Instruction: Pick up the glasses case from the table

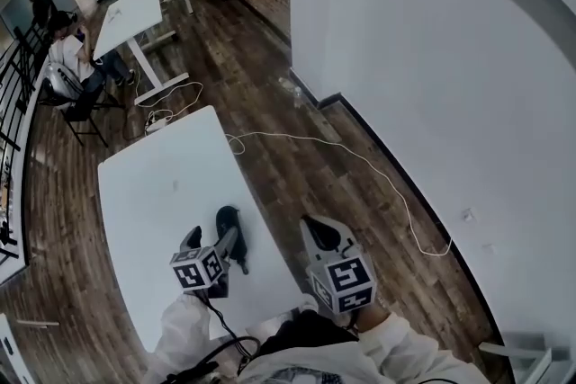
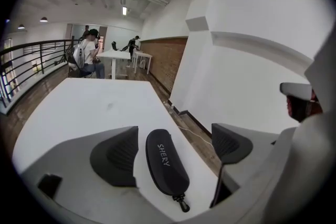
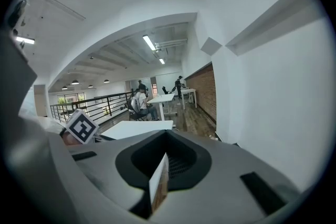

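Note:
The black zipped glasses case (image 1: 229, 225) lies on the white table (image 1: 162, 193), near its right edge and close to me. In the left gripper view the glasses case (image 2: 165, 168) sits lengthwise between the two dark pads, its zip pull toward the camera, and neither pad touches it. My left gripper (image 1: 211, 238) is open around the case, angled down at the table (image 2: 89, 107). My right gripper (image 1: 322, 234) hovers right of the table over the wooden floor. In its own view the right gripper (image 3: 167, 157) has its pads together and nothing is held.
A white cable (image 1: 360, 162) trails across the wooden floor to the right of the table. A white wall (image 1: 432, 58) fills the right side. Farther off stand more white tables (image 1: 135, 13) and a seated person (image 1: 76, 58) beside a black railing.

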`<state>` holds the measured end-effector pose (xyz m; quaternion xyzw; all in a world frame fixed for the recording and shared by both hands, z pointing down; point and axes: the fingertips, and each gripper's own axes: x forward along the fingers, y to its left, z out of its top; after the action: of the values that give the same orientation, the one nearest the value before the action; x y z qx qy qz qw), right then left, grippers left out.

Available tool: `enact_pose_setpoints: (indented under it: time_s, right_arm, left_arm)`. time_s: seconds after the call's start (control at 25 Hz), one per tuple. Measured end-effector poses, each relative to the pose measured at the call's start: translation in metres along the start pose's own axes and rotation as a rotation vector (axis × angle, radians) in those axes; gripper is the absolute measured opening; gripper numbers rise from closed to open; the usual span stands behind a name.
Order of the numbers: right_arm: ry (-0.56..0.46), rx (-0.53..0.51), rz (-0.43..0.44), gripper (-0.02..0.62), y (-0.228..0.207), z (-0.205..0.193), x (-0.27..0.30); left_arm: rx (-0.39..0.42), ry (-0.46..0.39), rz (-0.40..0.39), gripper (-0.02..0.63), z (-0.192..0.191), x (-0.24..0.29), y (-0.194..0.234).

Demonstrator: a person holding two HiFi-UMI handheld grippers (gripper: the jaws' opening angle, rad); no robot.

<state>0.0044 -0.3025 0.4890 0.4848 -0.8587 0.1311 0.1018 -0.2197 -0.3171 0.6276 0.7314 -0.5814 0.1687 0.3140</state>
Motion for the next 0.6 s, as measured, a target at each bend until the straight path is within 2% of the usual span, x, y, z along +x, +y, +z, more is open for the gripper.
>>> enact_pose_setpoints:
  time_s: [0.24, 0.44, 0.6]
  right_arm:
    - [0.021, 0.012, -0.063, 0.006, -0.037, -0.007, -0.014]
    - [0.036, 0.013, -0.084, 0.006, -0.051, -0.011, -0.018]
    - [0.04, 0.014, -0.093, 0.006, -0.061, -0.013, -0.023]
  left_arm:
    - [0.028, 0.183, 0.141, 0.454, -0.043, 0.047, 0.028]
    - [0.024, 0.255, 0.162, 0.454, -0.057, 0.071, 0.031]
    - [0.041, 0.313, 0.213, 0.454, -0.073, 0.083, 0.039]
